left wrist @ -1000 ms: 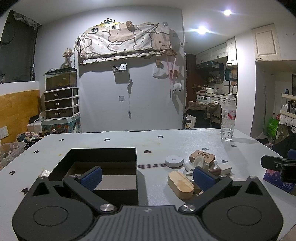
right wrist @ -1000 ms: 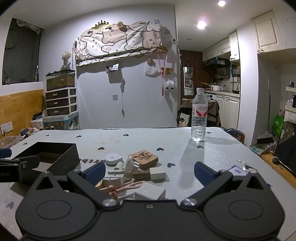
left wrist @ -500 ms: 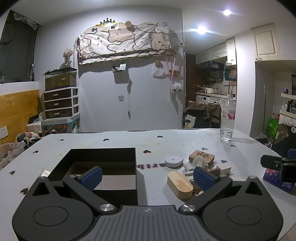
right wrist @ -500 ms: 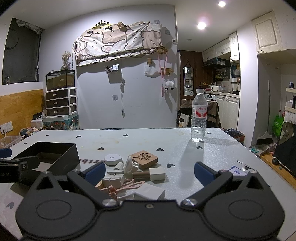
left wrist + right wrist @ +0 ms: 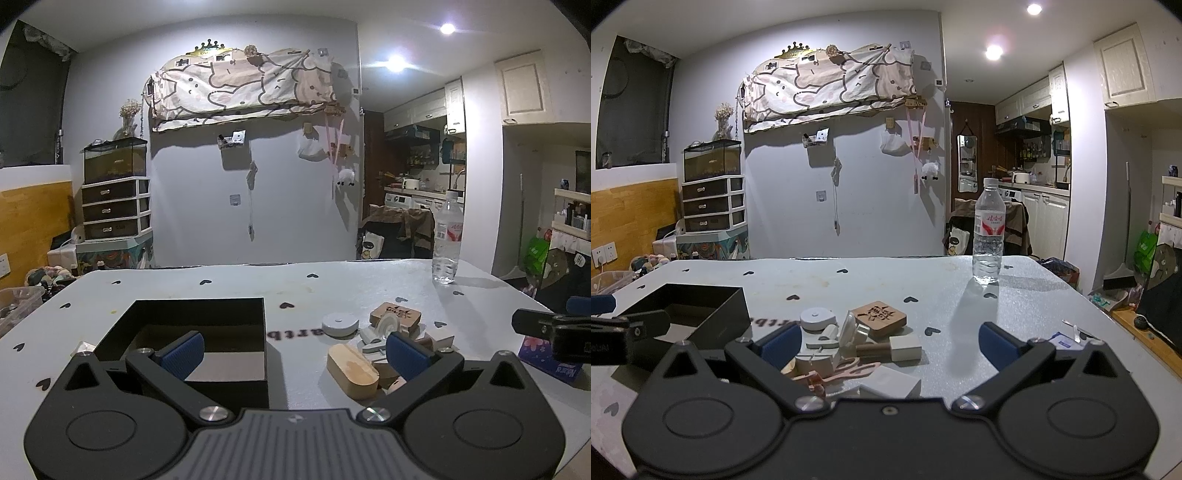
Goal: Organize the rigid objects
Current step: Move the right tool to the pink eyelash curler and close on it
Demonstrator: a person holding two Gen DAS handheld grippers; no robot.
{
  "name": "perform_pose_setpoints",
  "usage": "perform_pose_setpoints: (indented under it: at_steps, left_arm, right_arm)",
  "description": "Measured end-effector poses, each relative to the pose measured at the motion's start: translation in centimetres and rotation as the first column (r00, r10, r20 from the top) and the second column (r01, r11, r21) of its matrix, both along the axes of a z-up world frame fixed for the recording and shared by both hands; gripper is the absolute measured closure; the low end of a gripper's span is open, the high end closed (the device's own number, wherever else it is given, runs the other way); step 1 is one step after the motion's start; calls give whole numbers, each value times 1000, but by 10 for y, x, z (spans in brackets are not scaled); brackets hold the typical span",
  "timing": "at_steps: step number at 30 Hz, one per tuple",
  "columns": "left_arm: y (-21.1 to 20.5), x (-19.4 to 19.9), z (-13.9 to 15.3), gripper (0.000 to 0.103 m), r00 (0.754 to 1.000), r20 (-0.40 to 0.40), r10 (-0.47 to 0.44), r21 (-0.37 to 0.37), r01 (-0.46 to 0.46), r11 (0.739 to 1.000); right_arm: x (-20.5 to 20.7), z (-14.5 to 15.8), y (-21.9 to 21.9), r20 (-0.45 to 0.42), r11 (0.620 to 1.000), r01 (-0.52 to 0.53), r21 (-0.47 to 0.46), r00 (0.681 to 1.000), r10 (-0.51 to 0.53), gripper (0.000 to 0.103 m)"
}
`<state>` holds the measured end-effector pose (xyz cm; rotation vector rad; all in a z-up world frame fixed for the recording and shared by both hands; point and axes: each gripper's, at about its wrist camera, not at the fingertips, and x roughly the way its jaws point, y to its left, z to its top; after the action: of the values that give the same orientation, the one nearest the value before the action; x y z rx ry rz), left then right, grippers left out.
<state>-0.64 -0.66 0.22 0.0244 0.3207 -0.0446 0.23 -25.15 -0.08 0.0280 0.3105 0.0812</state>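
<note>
Both hand-held grippers are released, jaws wide, holding nothing. The left hand-held gripper (image 5: 291,354) fills the lower frame over the black box (image 5: 199,332) at lower left. The right hand-held gripper (image 5: 890,343) sits low before the pile of blocks (image 5: 849,339) on the counter (image 5: 960,295); a bottle (image 5: 988,232) stands right of centre.

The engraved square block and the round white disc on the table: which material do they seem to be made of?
Engraved square block: apparently wood, matte; light brown, with dark carved characters on top.
Round white disc: probably plastic, smooth and matte; even white colour, no grain visible. The pictures cannot confirm it.
</note>
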Motion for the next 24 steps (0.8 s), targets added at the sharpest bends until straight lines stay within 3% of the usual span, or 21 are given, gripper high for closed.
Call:
perform_pose_setpoints:
  at_steps: [10,17,21,24]
  left_arm:
    - [16,2,2,0,1000,4,3,-22,-3,1000]
    - [44,4,5,0,997,-12,78,-48,-79,996]
    - [65,7,4,0,996,-48,77,-90,-81,993]
    - [78,10,3,0,989,-58,139,-85,-143,986]
  right_arm:
    - [3,0,1,-12,1000,-3,11,1000,4,0]
    - [15,-9,4,-39,1000,-18,22,999,19,0]
    - [23,-13,9,-54,999,-31,26,998,32,0]
    - [31,-19,12,-77,998,-44,45,996,47,0]
